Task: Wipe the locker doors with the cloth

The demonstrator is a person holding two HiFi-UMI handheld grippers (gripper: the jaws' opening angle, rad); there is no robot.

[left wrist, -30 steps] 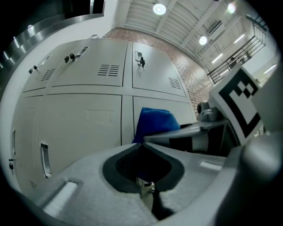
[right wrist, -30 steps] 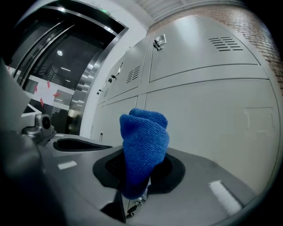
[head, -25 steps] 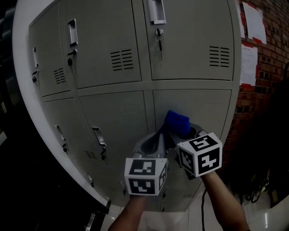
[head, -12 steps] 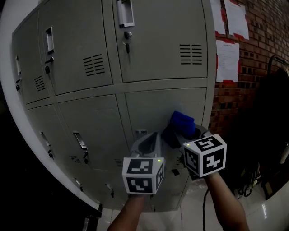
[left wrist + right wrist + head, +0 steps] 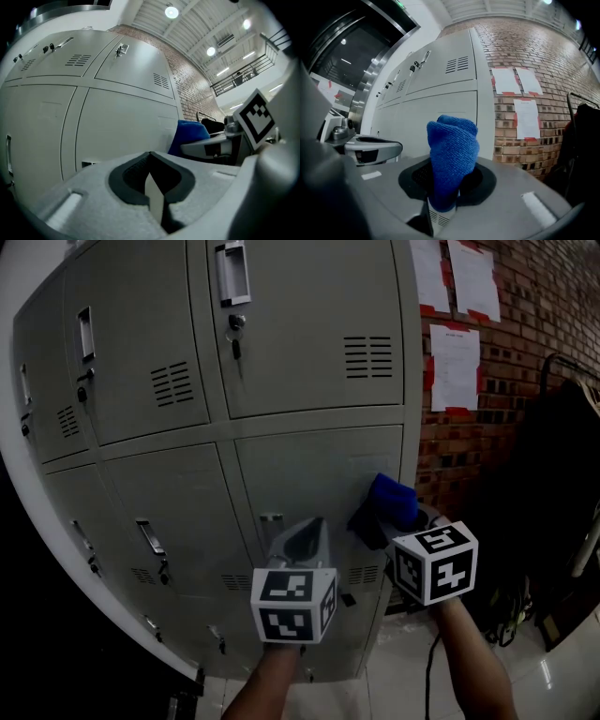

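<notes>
Grey metal locker doors (image 5: 309, 474) at 12 o'clock, red brick wall (image 5: 553, 334) at 2, pale glossy floor (image 5: 562, 681) at 5. Your right gripper (image 5: 440, 206) grasps blue terry cloth (image 5: 452, 150); your left gripper (image 5: 152, 192) clenched, empty.

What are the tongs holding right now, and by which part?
Right tongs are shut on the blue cloth, pinched at one end; the bunched rest sticks out ahead. Left tongs are shut with nothing between them.

Site: locker area in a large hall, industrial type. Evidence, head view: bank of grey metal lockers (image 5: 281, 362) with vents and key locks, 9 to 12 o'clock. Bare brick wall (image 5: 534, 324) at 2 o'clock carries taped paper notices (image 5: 454, 367). Glossy floor (image 5: 562, 681) at 5 o'clock. Left gripper view: high ceiling lamps (image 5: 171, 11), upper-level railing (image 5: 243, 75) at 2 o'clock.
</notes>
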